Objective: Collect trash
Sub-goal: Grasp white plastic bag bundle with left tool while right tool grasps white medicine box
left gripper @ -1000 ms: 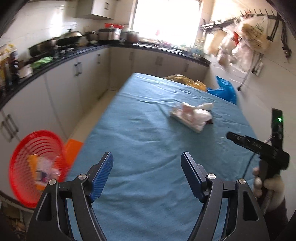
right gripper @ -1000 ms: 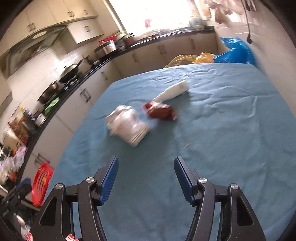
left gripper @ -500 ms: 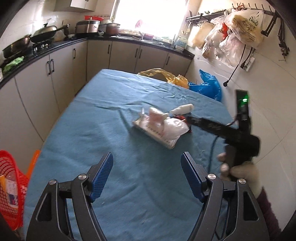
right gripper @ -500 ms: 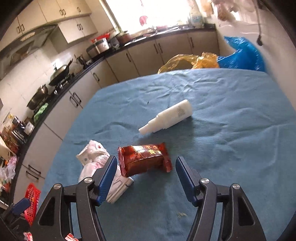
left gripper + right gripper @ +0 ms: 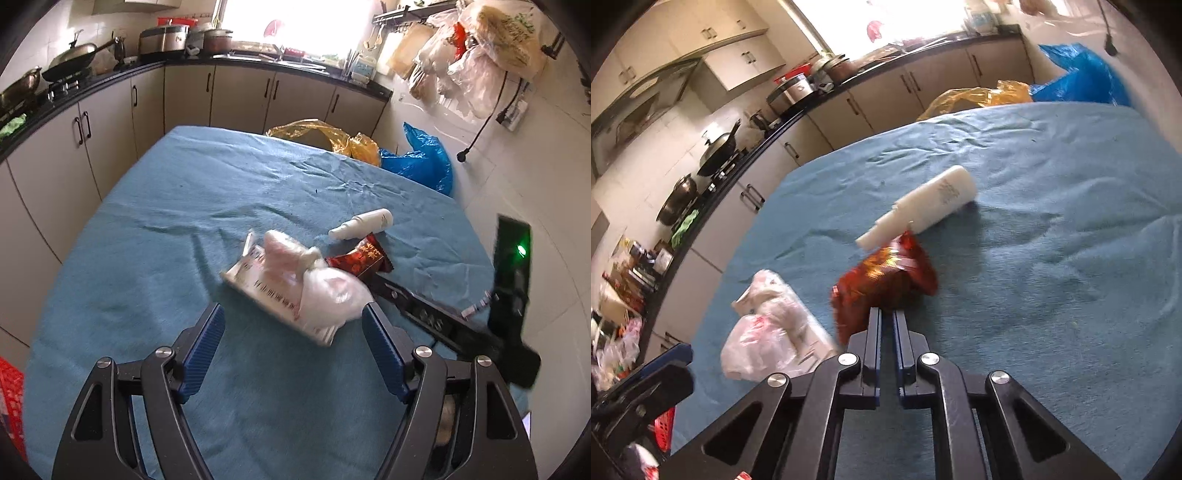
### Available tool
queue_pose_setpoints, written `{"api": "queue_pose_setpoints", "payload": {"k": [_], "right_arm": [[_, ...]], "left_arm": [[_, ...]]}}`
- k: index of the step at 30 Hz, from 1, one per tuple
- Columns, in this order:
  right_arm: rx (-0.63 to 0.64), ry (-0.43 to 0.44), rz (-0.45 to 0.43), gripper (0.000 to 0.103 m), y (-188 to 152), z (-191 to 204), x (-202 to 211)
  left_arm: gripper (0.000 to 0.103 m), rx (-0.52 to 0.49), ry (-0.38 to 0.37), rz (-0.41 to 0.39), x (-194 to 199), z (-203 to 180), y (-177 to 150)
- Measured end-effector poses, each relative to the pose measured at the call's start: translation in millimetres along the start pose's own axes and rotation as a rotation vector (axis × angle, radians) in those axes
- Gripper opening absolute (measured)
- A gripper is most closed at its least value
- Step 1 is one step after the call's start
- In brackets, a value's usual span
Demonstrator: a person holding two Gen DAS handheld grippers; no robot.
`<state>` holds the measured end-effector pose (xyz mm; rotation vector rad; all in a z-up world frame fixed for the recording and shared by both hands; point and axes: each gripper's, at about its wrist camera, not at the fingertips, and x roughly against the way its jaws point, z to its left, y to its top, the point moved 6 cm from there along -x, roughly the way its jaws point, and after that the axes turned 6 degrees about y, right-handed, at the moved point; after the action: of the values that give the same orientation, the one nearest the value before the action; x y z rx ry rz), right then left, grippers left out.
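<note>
On blue cloth [image 5: 1052, 258], R gripper [image 5: 885, 314] pinching red wrapper [image 5: 886, 277]

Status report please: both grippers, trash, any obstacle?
Right gripper shut on red snack wrapper. Left gripper open, facing white bag pile. White bottle beside wrapper.

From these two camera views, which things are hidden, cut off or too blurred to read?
- Red snack packet: right wrist view, its near edge is hidden by the right gripper, shut on it; print blurred.
- White plastic bag: left wrist view, it covers part of the flat package, whose print is motion-blurred.
- Red basket: left wrist view, cut off by the left edge.
- White bottle: label too small to read.
</note>
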<state>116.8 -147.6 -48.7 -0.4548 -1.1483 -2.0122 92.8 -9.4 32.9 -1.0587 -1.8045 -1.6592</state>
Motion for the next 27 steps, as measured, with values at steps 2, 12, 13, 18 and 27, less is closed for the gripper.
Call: {"api": "queue_pose_setpoints", "payload": {"k": [2,12,13,18,27], "right_arm": [[-0.026,0.009,-0.006,0.006,2,-6,2],[-0.164,0.082,-0.076,0.052,11,-35,20],[-0.167,0.089,-0.085,0.058,11,-34,21],[-0.146,0.098,-0.1,0.066,12,-27,24],[-0.003,0.165,0.006,0.066,-4,18,12]], "left_arm": [[0.078,0.008,-0.009,0.025,-14,-6,5],[0.03,-0.027,-0.026,0.104,-43,-22,-10],[0.03,-0.025,-0.032,0.099,-39,-20,-13],[0.03,-0.026,-0.077,0.041,13,-6,-33],[0.031,-0.003,0.013,0.024,59,53,-89]]}}
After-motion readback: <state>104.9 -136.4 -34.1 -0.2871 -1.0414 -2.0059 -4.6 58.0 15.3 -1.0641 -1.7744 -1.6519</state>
